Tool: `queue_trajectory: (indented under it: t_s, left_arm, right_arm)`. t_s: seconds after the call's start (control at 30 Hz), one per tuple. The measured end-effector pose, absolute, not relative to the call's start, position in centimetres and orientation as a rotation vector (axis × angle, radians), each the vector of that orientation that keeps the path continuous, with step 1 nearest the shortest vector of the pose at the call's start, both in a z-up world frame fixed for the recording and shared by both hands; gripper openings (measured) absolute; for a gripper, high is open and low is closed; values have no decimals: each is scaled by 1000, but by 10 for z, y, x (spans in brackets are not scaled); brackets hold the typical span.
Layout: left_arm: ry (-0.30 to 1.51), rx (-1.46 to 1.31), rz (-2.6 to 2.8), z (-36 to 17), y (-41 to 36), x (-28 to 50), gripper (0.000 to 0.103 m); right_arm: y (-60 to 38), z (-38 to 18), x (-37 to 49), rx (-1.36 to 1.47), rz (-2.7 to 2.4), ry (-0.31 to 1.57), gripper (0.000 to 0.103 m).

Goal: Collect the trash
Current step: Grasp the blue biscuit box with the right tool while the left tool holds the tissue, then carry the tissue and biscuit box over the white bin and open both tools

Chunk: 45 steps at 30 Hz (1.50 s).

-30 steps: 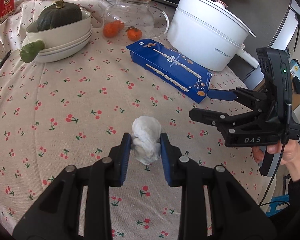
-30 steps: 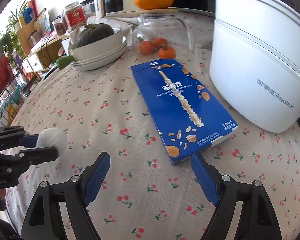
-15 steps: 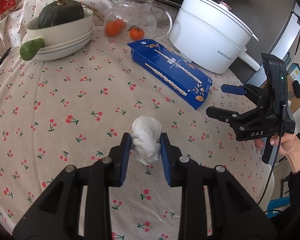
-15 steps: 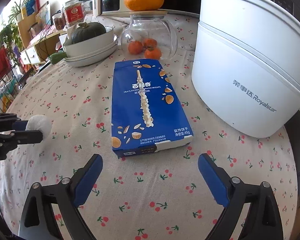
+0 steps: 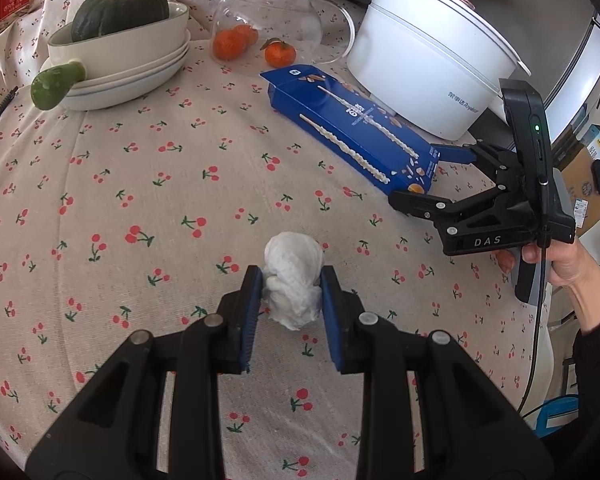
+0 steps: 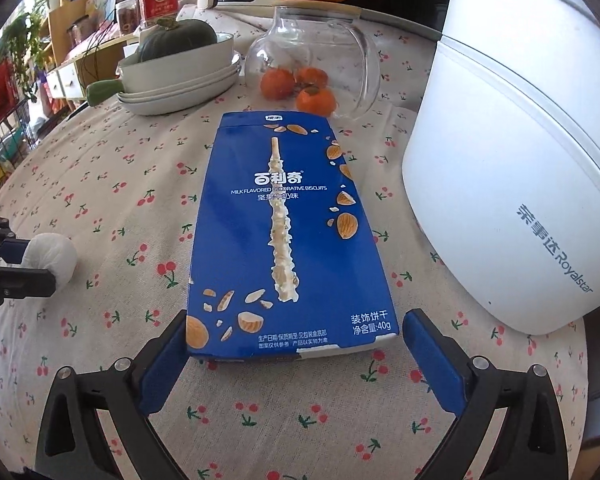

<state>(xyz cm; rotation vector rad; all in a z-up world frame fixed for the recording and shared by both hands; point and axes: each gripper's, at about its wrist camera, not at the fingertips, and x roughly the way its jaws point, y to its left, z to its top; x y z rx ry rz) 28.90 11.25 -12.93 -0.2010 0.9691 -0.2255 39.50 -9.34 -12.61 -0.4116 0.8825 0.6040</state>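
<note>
On the left of the cherry-print tablecloth point(image 5: 148, 184), the left gripper point(image 5: 292, 300) is clenched on a crumpled white tissue ball point(image 5: 293, 280), its blue pads pressing both sides of the soft, wrinkled wad and holding it just above the cloth. Further right lies the flat blue biscuit box point(image 6: 288, 236), glossy card, long and thin, its near end between the wide-apart jaws of the right gripper point(image 6: 296, 356), whose jaws have just been opening and do not press it yet; one pad looks to sit right against the left corner, the other stands clear. To take the box well, the gripper probably needs to go a little deeper, centre itself across the width, and close on the two long edges low enough that the pads catch the thin sides rather than skate over the slick top. Just beside it on the right stands a smooth white electric pot point(image 6: 520, 184), hard and rounded, leaving little room to swing.
</note>
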Motion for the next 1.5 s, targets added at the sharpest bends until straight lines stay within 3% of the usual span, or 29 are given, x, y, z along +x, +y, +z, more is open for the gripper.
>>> queue_trajectory:
  t_s: [0.1,0.4,0.7,1.0,1.5]
  left_arm:
    - [975,-189,-220,-130,110,290,31]
    - [947,-140,-201,-99,91,277,31]
    - [903,-130,-233,-54,60,213,31]
    - [871,-151,-303,-34,13,156,31]
    - [872,-3,-533,-50,-97,105,31]
  right_arm:
    - [-95,-127,395,-379,600,873,95]
    - [-120,-83,353,-293,549,843,94]
    - [-170,-21,269,-253,487,799,93]
    - [-218,8,194,-204,407,798,93]
    - [-347,22,99,7,221,904,93]
